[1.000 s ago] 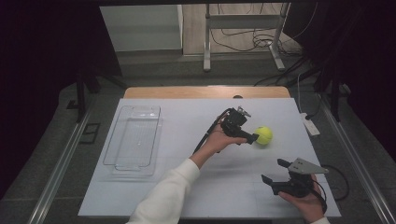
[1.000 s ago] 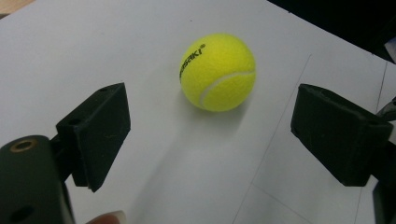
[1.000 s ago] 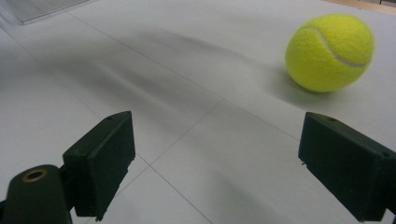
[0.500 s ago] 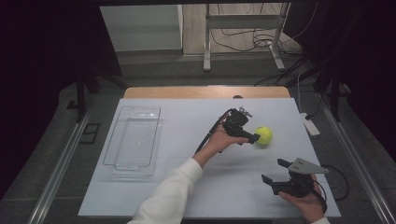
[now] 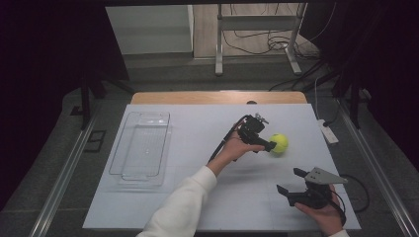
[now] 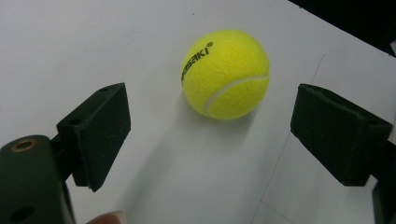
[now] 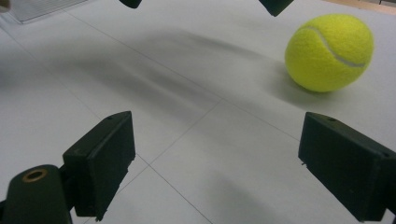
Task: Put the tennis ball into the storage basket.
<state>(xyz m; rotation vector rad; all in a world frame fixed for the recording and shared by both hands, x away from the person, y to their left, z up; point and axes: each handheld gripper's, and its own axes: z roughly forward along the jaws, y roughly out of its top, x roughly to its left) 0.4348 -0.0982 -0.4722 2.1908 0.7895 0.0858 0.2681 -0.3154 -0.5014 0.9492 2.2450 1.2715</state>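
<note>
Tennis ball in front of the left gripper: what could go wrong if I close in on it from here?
1. The tennis ball lies ahead of the left gripper, not between its open pads; closing now would likely catch nothing.
2. It sits loose on the smooth table; a pad nudging it could roll it away.
3. The clear tray is far to the left, so a weak grip may drop it on the way.

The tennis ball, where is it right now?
In the high view the tennis ball lies on the table's right half, just ahead of the open left tongs.
</note>
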